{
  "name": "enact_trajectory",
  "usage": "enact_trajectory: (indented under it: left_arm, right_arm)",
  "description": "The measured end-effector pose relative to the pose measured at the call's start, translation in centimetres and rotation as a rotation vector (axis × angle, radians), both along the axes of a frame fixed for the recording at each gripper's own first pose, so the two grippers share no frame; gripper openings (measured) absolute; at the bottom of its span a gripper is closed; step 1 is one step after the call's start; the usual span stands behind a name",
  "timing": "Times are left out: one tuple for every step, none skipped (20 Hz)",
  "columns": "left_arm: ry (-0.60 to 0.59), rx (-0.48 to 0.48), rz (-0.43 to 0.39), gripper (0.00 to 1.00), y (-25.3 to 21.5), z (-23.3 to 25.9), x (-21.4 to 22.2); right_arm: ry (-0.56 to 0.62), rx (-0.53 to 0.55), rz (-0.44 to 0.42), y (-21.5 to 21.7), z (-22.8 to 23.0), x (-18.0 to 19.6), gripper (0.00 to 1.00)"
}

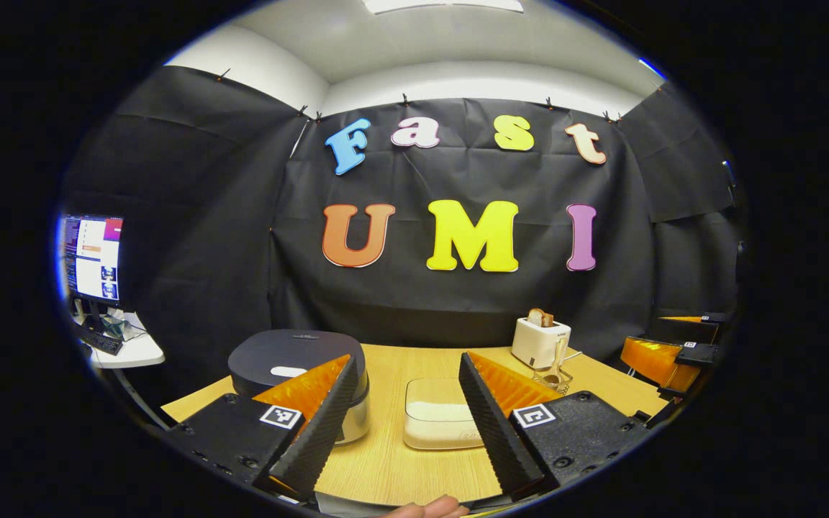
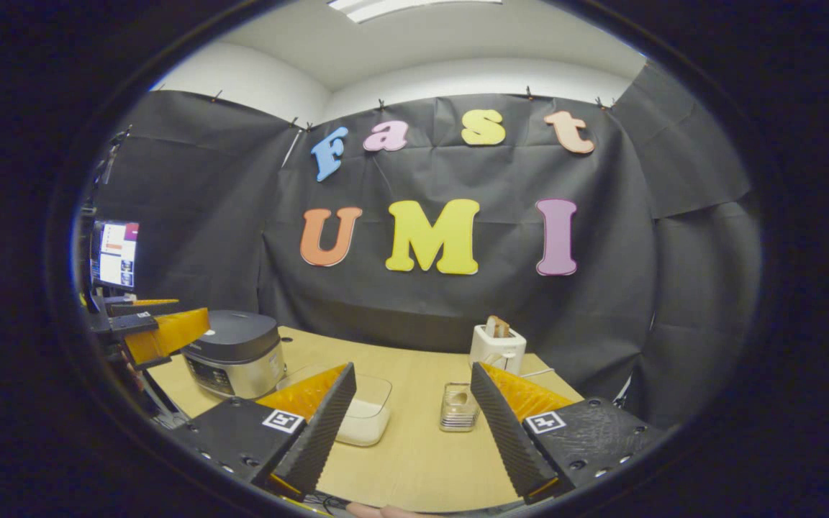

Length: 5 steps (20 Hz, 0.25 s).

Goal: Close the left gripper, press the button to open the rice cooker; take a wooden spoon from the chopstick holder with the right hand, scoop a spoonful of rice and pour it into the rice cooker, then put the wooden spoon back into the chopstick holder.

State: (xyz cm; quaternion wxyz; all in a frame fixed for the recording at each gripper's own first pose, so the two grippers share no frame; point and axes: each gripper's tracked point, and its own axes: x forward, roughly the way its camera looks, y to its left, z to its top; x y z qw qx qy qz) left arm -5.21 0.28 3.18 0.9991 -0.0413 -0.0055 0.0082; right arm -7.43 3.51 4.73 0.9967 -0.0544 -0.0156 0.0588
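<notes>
one wooden table [image 1: 386, 460] carries everything. on it stands one rice cooker [image 1: 292, 360] – dark lid down, at the table's left end – and in the right gripper view it sits behind that gripper's left finger [image 2: 238, 352]. one white toaster [image 1: 540, 342] stands at the back right with a single slice of bread [image 1: 540, 317] poking from its slot. one clear rice box [image 1: 443, 414] lies at the middle of the table, holding a layer of white rice; in the right gripper view its contents show pale through the wall [image 2: 364, 417]. one small clear chopstick holder [image 2: 459, 406] stands in front of the toaster, with one wooden spoon [image 1: 555, 363] upright in it.

two grippers: the left gripper [image 1: 407, 417] hangs above the near edge with its fingers spread wide, nothing between them – the rice box shows in the gap. the right gripper [image 2: 411, 424] is likewise spread wide and carries nothing, with the chopstick holder seen between its fingers. off the table to the left, one monitor [image 1: 92, 257] glows on a small white desk.
</notes>
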Motion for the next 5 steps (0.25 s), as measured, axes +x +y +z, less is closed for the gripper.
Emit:
enact_trajectory:
  left_arm:
    - [0.001,0.003,-0.009,0.91,-0.7,-0.3,0.1]
    - [0.002,0.004,-0.017,0.91,-1.5,-0.5,0.1]
    - [0.0,0.008,-0.028,0.91,-2.3,-0.7,0.1]
    - [-0.002,0.007,-0.027,0.91,-2.7,-1.0,0.2]
    - [-0.002,-0.006,-0.016,0.91,-2.9,-1.4,0.2]
  right_arm:
    - [0.013,-0.008,0.005,-0.1,-0.8,0.1,0.96]
    - [0.028,-0.013,0.0,-0.6,-1.7,0.3,0.95]
    - [0.031,-0.008,-0.001,-1.1,-2.3,0.5,0.96]
    - [0.014,0.007,0.013,-1.1,-2.3,0.9,0.96]
    - [0.033,-0.014,0.019,-1.3,-3.1,1.2,0.95]
